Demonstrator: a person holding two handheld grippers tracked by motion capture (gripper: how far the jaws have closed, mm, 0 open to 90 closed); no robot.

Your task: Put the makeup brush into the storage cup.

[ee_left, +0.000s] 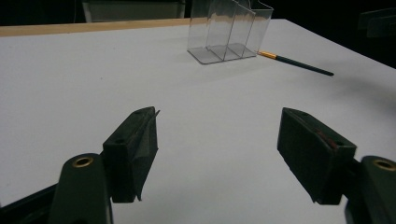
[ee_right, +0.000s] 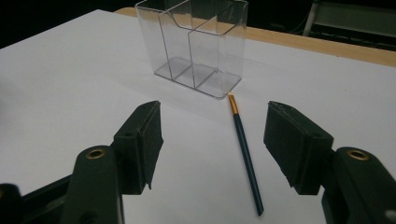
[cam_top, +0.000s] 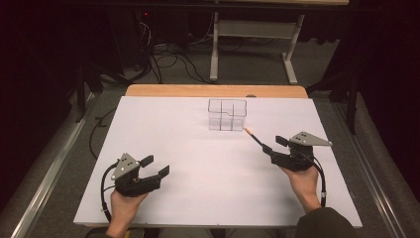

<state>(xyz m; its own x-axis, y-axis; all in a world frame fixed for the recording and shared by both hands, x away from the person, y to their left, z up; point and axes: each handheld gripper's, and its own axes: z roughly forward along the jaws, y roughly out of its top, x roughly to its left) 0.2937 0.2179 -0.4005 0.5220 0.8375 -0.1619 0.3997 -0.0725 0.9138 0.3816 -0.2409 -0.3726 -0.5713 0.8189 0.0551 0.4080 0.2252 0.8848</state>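
Clear plastic organizer [cam_top: 227, 115] stands upright on the white table [cam_top: 198, 163]. Just beside its corner lies a dark pencil [ee_right: 243, 148], flat, between the spread jaws of the right gripper [cam_top: 274, 145], ungrasped. Left gripper [cam_top: 158, 166] is released, well apart.

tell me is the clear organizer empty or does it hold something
Empty: the clear organizer shows bare compartments; the paintbrush lies flat on the table beside it.

Thin dark-teal paintbrush [ee_right: 244, 151] with gold ferrule lies flat on white surface [cam_top: 198, 163], tip beside clear three-compartment organizer [cam_top: 227, 115].
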